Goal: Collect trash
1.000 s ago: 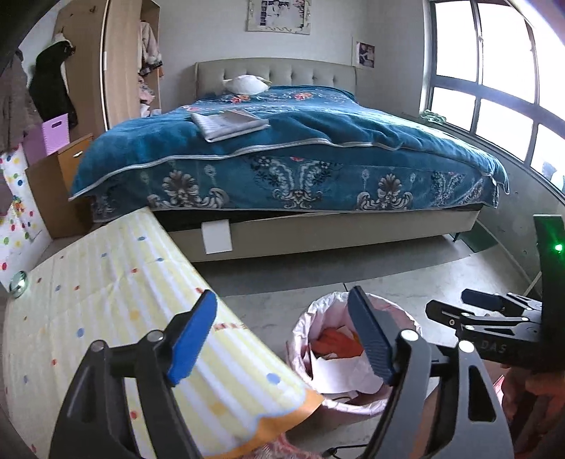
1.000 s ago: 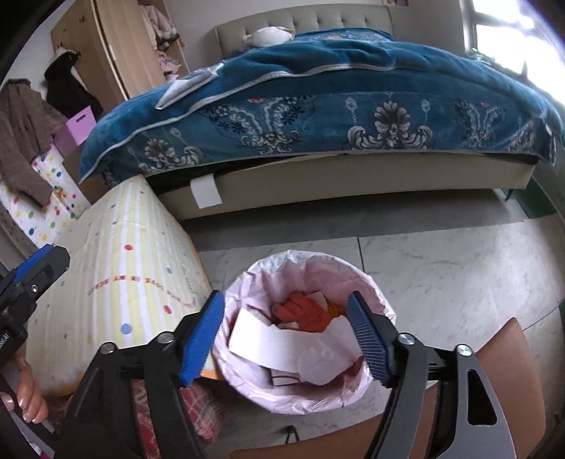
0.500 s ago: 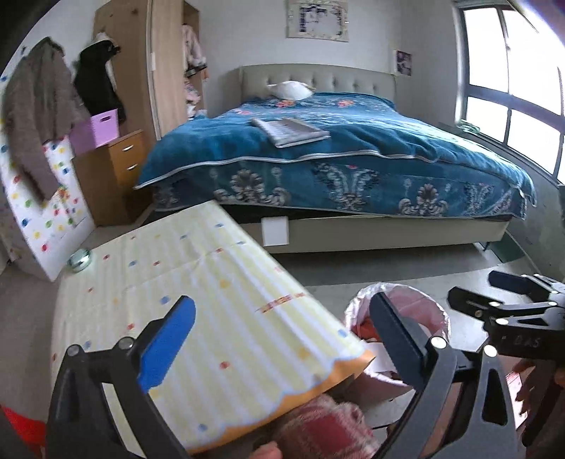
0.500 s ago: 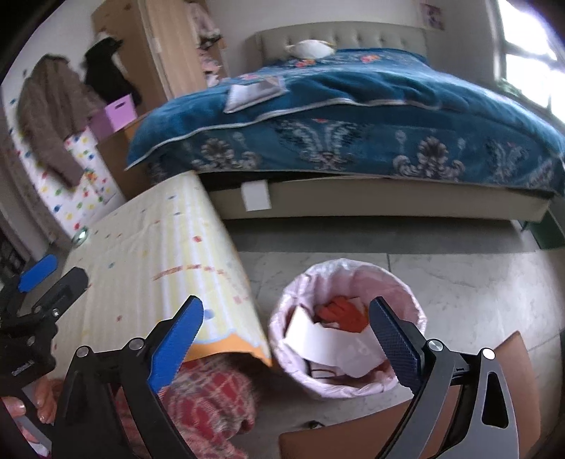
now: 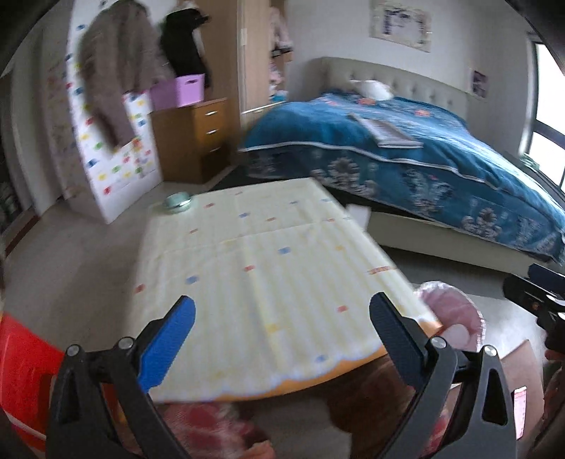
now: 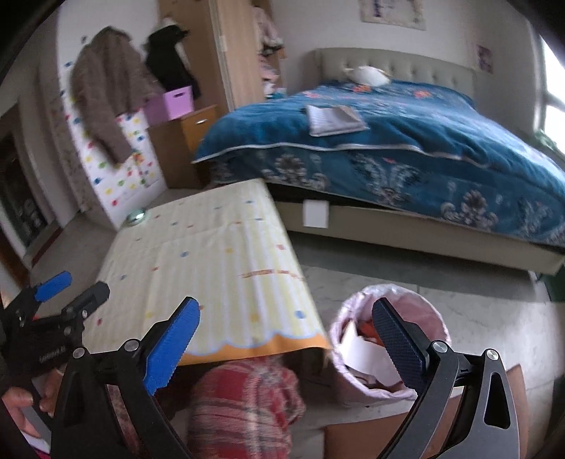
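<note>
We can read no brand or label here — the poster on the far wall and the orange mark on the tablecloth are too blurred, and so is the pale lettering on the left gripper's body in the right wrist view.

Our left gripper stands wide apart with nothing between its blue pads, over the near edge of the yellow dotted tablecloth. Our right gripper is likewise spread and empty.

The trash bin, lined with a pink bag and holding white paper and something orange, stands on the floor just right of the table, partly behind the right gripper's far finger. A red plaid cloth lies under the table's near edge. Farther off are the bed with its blue bedspread, a wooden drawer unit and a purple box.
</note>
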